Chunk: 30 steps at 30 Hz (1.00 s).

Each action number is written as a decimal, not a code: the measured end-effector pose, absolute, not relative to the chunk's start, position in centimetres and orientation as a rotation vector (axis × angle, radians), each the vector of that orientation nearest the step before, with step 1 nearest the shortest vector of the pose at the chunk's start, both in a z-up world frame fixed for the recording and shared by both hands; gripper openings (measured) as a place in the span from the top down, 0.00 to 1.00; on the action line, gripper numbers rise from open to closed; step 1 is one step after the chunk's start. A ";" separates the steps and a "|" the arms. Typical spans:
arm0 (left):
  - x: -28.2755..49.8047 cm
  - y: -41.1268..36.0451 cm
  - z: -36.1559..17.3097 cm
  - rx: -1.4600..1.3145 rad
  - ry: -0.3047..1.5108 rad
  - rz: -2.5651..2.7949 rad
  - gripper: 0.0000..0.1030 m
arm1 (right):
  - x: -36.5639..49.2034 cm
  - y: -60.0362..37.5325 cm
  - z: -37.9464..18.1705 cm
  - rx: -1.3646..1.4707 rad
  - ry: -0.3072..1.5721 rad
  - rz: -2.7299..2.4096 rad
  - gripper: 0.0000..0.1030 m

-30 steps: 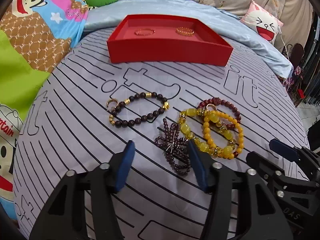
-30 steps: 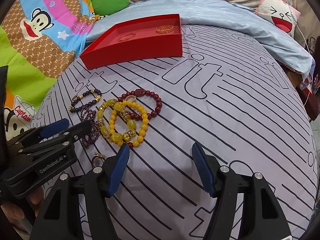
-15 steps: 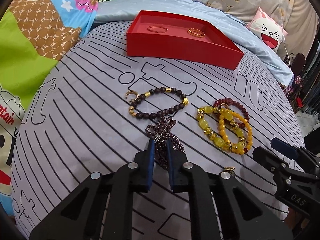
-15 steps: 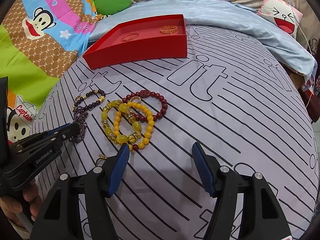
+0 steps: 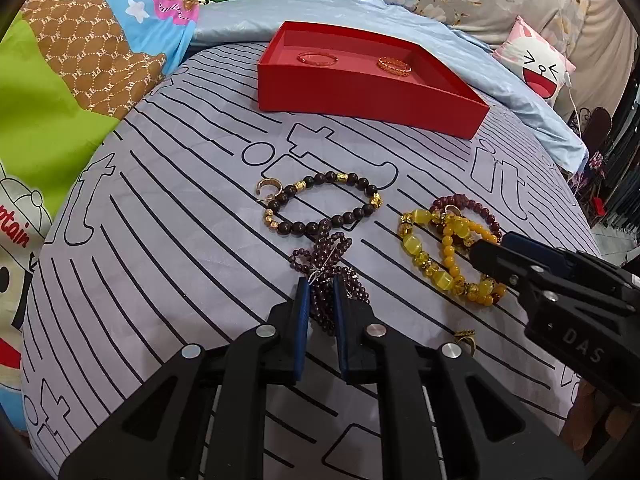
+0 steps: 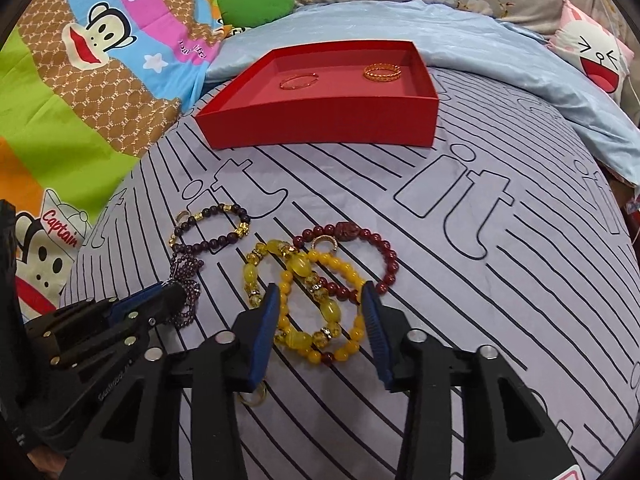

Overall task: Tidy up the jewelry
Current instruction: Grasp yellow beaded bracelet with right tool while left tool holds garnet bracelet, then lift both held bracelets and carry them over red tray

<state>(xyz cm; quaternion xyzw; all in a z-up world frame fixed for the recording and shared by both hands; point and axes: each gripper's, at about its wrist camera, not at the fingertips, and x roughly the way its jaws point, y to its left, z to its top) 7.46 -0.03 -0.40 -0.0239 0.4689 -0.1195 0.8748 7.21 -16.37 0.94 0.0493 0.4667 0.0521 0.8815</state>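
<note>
My left gripper (image 5: 319,282) is shut on a purple beaded bracelet (image 5: 326,258) lying on the striped grey sheet; it also shows in the right wrist view (image 6: 184,270). My right gripper (image 6: 320,298) is open, its fingers either side of the yellow bead bracelets (image 6: 310,304), also seen in the left wrist view (image 5: 444,258). A dark brown bracelet with gold beads (image 5: 324,208) lies just beyond. A dark red bracelet (image 6: 360,244) lies under the yellow ones. A red tray (image 5: 360,96) at the back holds two gold bangles (image 5: 318,58) (image 5: 394,66).
A small gold ring (image 5: 267,184) lies by the brown bracelet, another gold ring (image 6: 254,398) lies under my right gripper. Colourful cartoon blankets (image 6: 80,80) lie to the left, a blue quilt (image 6: 500,52) and a cartoon cushion (image 5: 536,64) behind the tray.
My left gripper closed on the purple bracelet. My right gripper moved left and forward until its open fingers stood around the yellow bracelets.
</note>
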 end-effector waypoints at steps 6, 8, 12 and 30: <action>7.7 0.0 -0.5 -0.051 0.969 -0.257 0.88 | 7.8 -16.0 0.3 0.094 0.986 0.114 0.73; 7.7 0.0 -0.5 -0.049 0.966 -0.258 0.88 | 8.0 -15.9 0.3 0.088 0.987 0.118 0.74; 7.8 -0.1 -0.5 -0.048 0.962 -0.262 0.88 | 8.3 -15.7 0.5 0.091 0.988 0.130 0.75; 7.9 -0.1 -0.5 -0.055 0.966 -0.264 0.88 | 8.3 -15.6 0.6 0.072 0.974 0.153 0.92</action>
